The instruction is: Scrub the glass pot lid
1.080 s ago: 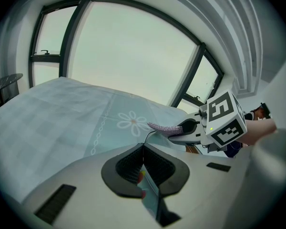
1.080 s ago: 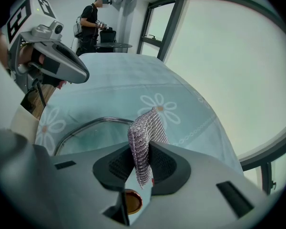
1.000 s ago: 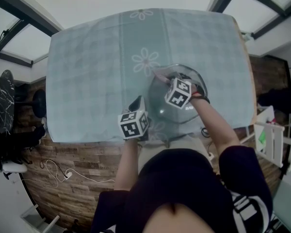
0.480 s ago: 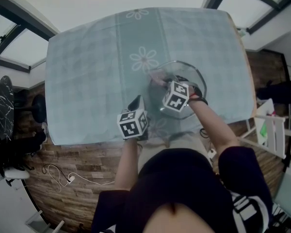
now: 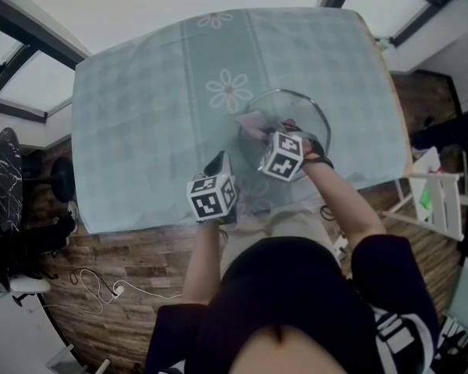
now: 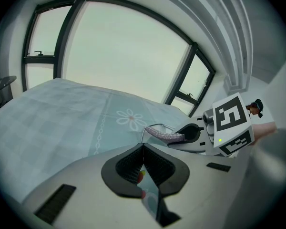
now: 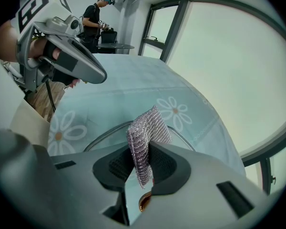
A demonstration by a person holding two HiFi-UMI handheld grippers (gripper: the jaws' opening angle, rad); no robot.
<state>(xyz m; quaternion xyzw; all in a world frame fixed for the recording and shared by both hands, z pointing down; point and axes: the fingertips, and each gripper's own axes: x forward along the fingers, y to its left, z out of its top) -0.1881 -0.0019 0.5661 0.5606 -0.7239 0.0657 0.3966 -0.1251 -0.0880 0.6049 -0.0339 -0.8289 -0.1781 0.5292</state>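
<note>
Big windows (image 6: 119, 56) wrap round a table (image 5: 101, 209) with a pale blue flower cloth (image 5: 140, 100) on it. On the left, near the front edge of the table, the left gripper (image 5: 218, 162) has its jaws pressed together with nothing in them. It sits a little apart from the glass lid (image 5: 300, 107), which lies flat on the right half of the table. The right gripper (image 5: 259, 131) is over the near left part of the lid and points steeply down. Its jaws are clamped on a shiny purple scrub cloth (image 7: 145, 137). The loose end of that cloth sticks out past the jaws toward the glass, but I can't tell if it touches. I think the right hand should do the rubbing. The lid is just under it, and most of the glass lies beyond the cloth and to its right.
</note>
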